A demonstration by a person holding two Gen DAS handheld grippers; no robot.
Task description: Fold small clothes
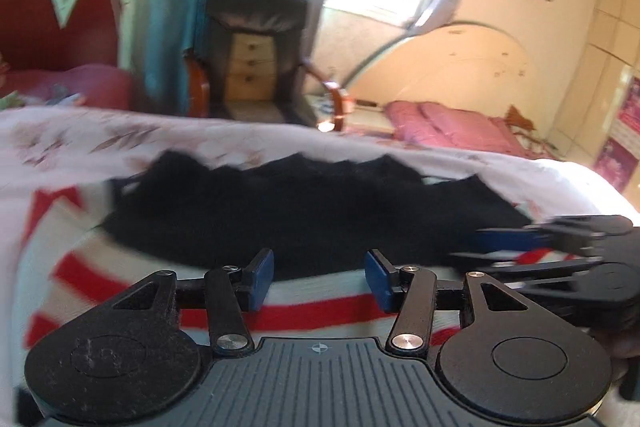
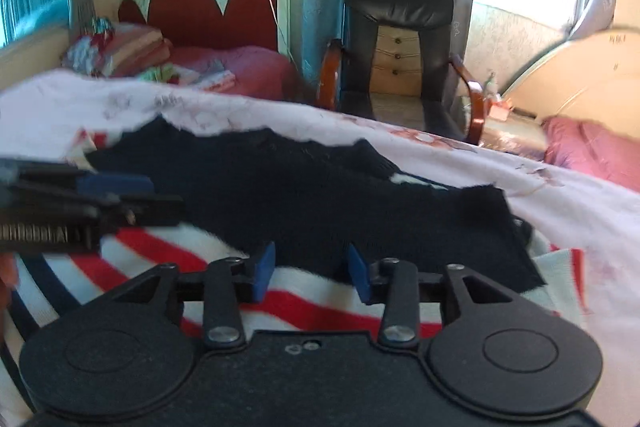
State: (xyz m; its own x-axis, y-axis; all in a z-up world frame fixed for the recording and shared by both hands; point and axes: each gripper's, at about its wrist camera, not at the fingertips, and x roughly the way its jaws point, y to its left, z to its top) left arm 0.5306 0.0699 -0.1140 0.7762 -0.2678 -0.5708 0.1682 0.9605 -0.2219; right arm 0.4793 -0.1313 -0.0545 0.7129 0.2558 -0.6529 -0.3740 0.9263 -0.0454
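A small knitted garment lies on a white floral bedsheet (image 1: 80, 135). Its near part is white with red and navy stripes (image 1: 312, 311), its far part is dark navy (image 1: 320, 203). It also shows in the right wrist view, with stripes (image 2: 304, 303) and a navy part (image 2: 320, 195). My left gripper (image 1: 319, 277) is open and empty, just above the line where the stripes meet the navy. My right gripper (image 2: 311, 273) is open and empty over the same line, further right. Each gripper shows in the other's view: the right (image 1: 520, 247), the left (image 2: 104, 195).
A black armchair (image 2: 396, 59) with wooden arms stands beyond the bed, with a small drawer unit behind it. A red scalloped headboard (image 2: 216, 7) and pink bedding with folded clothes (image 2: 132, 47) are at the back left. Another pink quilt (image 1: 452, 129) lies at the right.
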